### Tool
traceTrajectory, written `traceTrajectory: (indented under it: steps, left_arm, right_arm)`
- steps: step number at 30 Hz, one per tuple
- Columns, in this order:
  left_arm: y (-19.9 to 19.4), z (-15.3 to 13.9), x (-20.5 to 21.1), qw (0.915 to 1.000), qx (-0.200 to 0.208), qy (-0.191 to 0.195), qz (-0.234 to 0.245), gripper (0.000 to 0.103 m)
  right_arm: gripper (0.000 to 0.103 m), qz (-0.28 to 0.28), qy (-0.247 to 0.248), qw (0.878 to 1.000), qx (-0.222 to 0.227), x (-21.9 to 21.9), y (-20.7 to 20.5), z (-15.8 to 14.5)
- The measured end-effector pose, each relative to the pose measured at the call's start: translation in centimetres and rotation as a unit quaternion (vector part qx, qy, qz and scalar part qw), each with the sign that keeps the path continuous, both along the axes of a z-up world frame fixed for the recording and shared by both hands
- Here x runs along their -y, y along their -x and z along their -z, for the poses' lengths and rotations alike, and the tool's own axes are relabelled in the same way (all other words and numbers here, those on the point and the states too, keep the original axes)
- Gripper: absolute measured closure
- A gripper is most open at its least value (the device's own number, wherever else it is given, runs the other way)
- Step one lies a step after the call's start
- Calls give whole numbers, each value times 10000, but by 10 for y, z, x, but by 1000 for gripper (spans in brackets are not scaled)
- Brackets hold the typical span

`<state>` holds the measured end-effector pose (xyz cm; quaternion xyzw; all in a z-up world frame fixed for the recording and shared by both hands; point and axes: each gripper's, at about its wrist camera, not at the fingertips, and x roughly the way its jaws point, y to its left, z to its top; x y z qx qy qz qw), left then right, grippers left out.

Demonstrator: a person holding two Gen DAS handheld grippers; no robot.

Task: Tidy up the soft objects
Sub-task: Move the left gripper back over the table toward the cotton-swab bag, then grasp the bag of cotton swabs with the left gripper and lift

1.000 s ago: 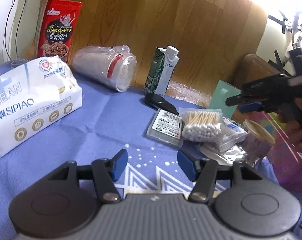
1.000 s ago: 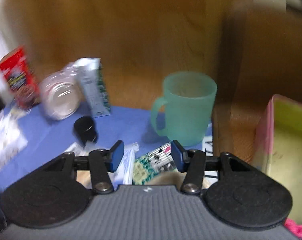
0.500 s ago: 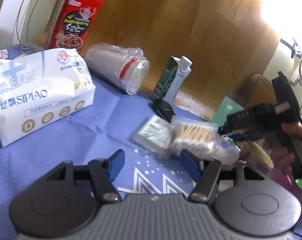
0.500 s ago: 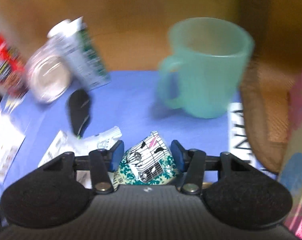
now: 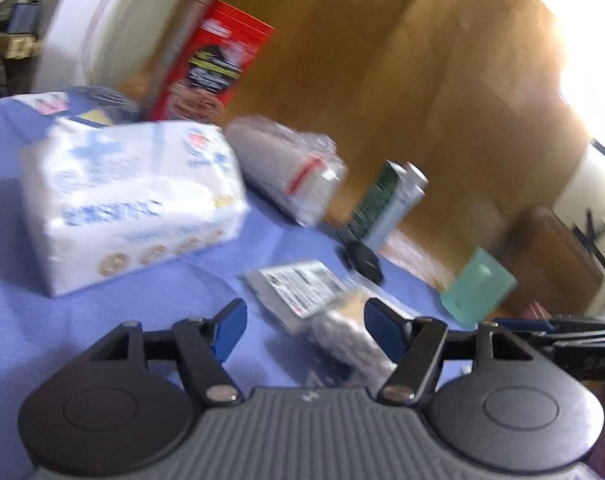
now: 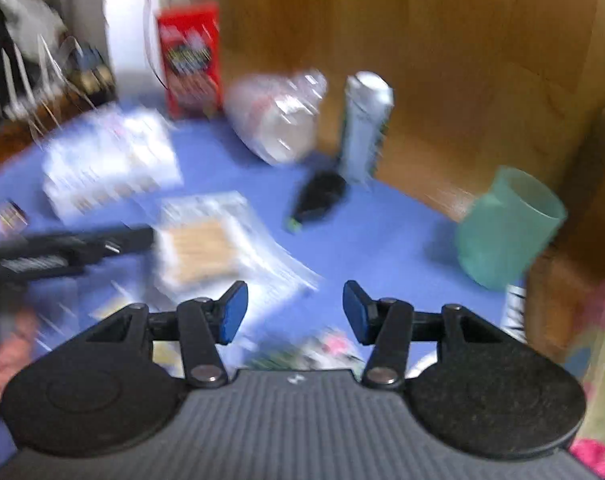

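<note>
Both claws hover over the blue cloth point(image 5: 190, 280). Left gripper point(image 5: 304, 326) is opening, its blue pads apart over the cotton-swab pack point(image 5: 342, 332), which lies partly between them, not pressed. White tissue pack point(image 5: 130, 196) sits far left. Right gripper point(image 6: 294, 312) stands half-wide and empty, the green mug point(image 6: 506, 228) to its right.
</note>
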<state>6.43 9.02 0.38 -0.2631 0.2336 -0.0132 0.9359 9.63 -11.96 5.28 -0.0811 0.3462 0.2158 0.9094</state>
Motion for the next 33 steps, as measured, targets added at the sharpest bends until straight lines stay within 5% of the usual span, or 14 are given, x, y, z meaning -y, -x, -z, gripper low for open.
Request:
traceTrajectory:
  steps: [7, 12, 16, 18, 22, 24, 29, 33]
  left_arm:
    - [-1, 11, -25, 9974, -203, 508, -464, 37]
    - [3, 14, -32, 9959, -140, 729, -520, 37]
    - [6, 14, -32, 9956, -149, 801, -454, 37]
    - [15, 12, -29, 9966, -161, 731, -350, 37]
    - [29, 10, -28, 9983, -321, 445, -174, 37]
    - [33, 7, -30, 9980, -375, 501, -96, 37]
    - [28, -4, -22, 9980, -484, 314, 270, 41]
    - [12, 8, -8, 9942, -828, 276, 621, 62]
  right_arm:
    - [43, 464, -966, 9917, -714, -23, -56, 15]
    - [85, 94, -1149, 9882, -1012, -21, -42, 19]
    - [90, -756, -850, 9874, -1100, -29, 14, 23]
    - [89, -1121, -552, 9853, -1167, -46, 47, 39]
    - [86, -1529, -324, 9868, -422, -53, 106, 42]
    - [70, -1503, -307, 9882, -39, -49, 117, 38]
    - [56, -955, -448, 9936, 403, -45, 88, 31]
    - [54, -976, -487, 9939, 159, -48, 60, 46]
